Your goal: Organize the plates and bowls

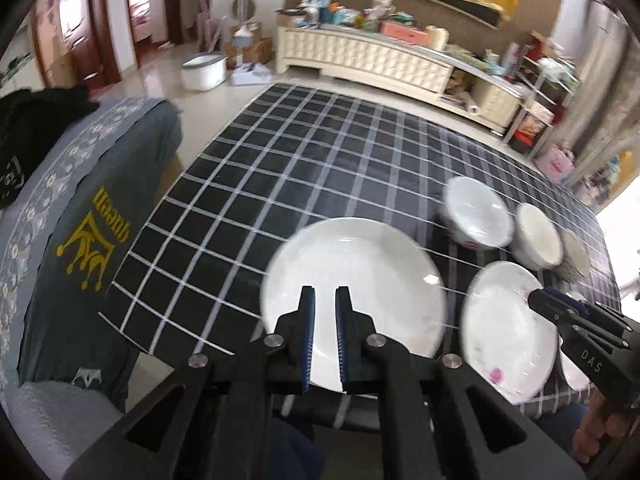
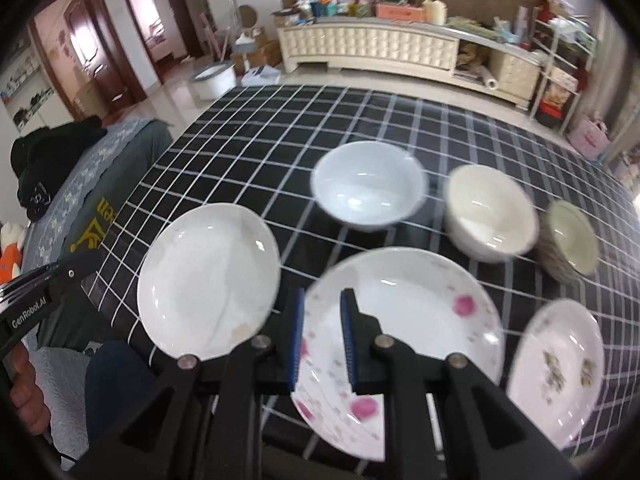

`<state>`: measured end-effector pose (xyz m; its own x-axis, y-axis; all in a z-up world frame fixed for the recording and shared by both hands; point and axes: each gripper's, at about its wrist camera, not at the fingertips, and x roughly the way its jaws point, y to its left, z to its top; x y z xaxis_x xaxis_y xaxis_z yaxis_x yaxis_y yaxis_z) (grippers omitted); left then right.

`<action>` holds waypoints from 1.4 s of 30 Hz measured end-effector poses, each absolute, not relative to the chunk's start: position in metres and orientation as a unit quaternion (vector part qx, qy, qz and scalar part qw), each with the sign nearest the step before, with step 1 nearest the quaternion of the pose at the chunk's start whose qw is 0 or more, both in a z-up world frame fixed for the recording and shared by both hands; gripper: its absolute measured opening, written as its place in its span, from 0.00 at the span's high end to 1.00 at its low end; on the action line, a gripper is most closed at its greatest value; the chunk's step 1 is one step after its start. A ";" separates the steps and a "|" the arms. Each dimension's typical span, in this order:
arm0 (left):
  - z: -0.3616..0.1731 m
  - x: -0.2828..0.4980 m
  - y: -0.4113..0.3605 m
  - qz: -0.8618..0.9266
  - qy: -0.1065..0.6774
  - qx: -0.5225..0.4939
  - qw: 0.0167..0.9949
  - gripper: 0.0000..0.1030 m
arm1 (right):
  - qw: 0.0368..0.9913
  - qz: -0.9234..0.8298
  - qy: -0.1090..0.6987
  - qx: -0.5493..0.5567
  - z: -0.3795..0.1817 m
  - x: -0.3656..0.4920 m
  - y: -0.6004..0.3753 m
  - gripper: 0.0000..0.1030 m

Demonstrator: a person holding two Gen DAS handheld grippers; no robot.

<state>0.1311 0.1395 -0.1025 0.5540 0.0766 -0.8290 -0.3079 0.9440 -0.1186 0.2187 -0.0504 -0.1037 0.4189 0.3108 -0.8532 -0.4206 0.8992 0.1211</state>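
Nearest us, our left gripper hung over the plain white plate with its fingers parted a little and nothing between them, while our right gripper hovered likewise, slightly spread and empty, above the pink-flowered plate. Beside that lay a smaller patterned plate at the right edge of the checked tablecloth. Farther back stood a row of three bowls: a white bowl, a cream bowl and a darker-sided bowl.
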 end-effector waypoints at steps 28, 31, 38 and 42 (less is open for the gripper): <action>-0.164 0.181 0.013 -0.065 0.554 -0.112 0.823 0.91 | 0.852 0.136 0.506 -0.007 -0.131 0.213 -0.179 0.79; -0.177 0.190 0.012 -0.064 0.567 -0.109 0.814 0.91 | 0.843 0.135 0.521 0.001 -0.146 0.221 -0.181 0.79; -0.190 0.204 0.014 -0.061 0.572 -0.093 0.813 0.76 | 0.829 0.135 0.543 0.004 -0.163 0.236 -0.181 0.79; -0.196 0.213 0.015 -0.063 0.572 -0.085 0.813 0.72 | 0.824 0.131 0.551 -0.006 -0.169 0.243 -0.175 0.78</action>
